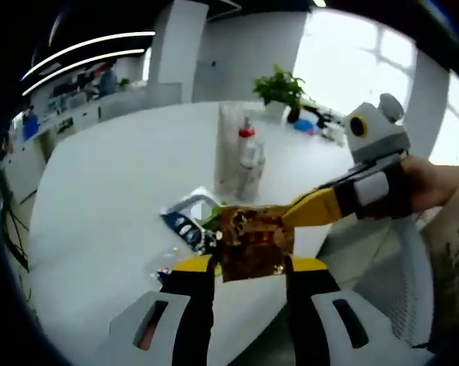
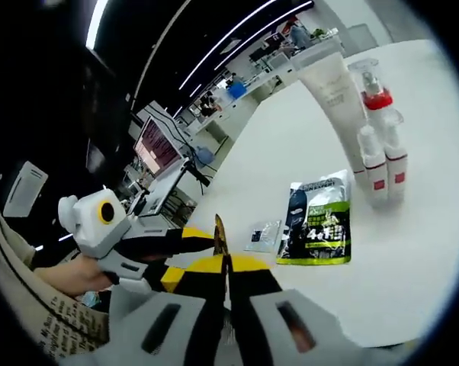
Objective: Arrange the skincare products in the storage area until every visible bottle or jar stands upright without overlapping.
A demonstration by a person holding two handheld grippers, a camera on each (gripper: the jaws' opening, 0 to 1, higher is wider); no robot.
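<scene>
**Both grippers share one brown sachet above the worktop**

In the left gripper view, a brown sachet [image 1: 252,245] hangs in the lower middle of the frame, between the left gripper [image 1: 251,265], whose jaws stand at its lower corners, and the right gripper [image 1: 309,210], which comes in from the right and bites its upper right edge. In the right gripper view, the right gripper's [image 2: 226,263] jaws are pressed together on that sachet [image 2: 219,235], seen edge-on. Whether the left jaws truly pinch it or only flank it cannot be told.

The risk lies in the handover: if one gripper lets go before the other has a firm hold, the thin packet could slip off the edge of the worktop [image 1: 107,191], or tear if both pull.

On the worktop stand one white tube [image 2: 330,84], one tall pump bottle [image 2: 374,95] with a red collar, and two small bottles [image 2: 383,164], all upright at upper right. One green sachet [image 2: 318,221] and one small clear packet [image 2: 261,235] lie flat at centre.
</scene>
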